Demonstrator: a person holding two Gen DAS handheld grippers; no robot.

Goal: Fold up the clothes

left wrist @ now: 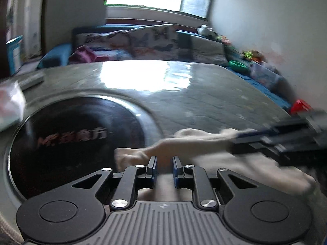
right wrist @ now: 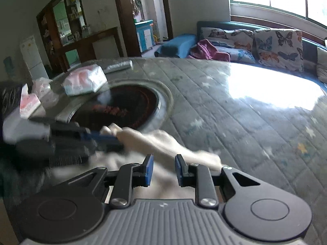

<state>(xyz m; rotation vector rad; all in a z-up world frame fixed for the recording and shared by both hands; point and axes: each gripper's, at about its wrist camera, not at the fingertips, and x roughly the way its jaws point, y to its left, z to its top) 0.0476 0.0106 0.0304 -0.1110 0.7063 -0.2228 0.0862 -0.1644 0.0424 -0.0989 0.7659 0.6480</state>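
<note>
1. Garment point(left wrist: 204, 149): a pale cream cloth lies bunched near the desk's point(left wrist: 204, 102) near edge, just beside the round dark inset point(left wrist: 77, 138). Blur hides whether any fold is made.
2. Left gripper point(left wrist: 164, 168): fingers point(left wrist: 152, 167) stand a narrow gap apart with cloth between and under them; whether they grip it cannot be told.
3. Right gripper point(right wrist: 164, 170): fingers point(right wrist: 149, 170) sit wider apart over the cloth, not closed on it.
4. Handling, as judged: light, limp, likely to sag and slide on the glossy quilted cover; best pinched at a hem or corner, not mid-bunch.
5. Room: the far and right parts of the desk show bare; tissue packs point(right wrist: 83, 80) crowd the left edge.
</note>
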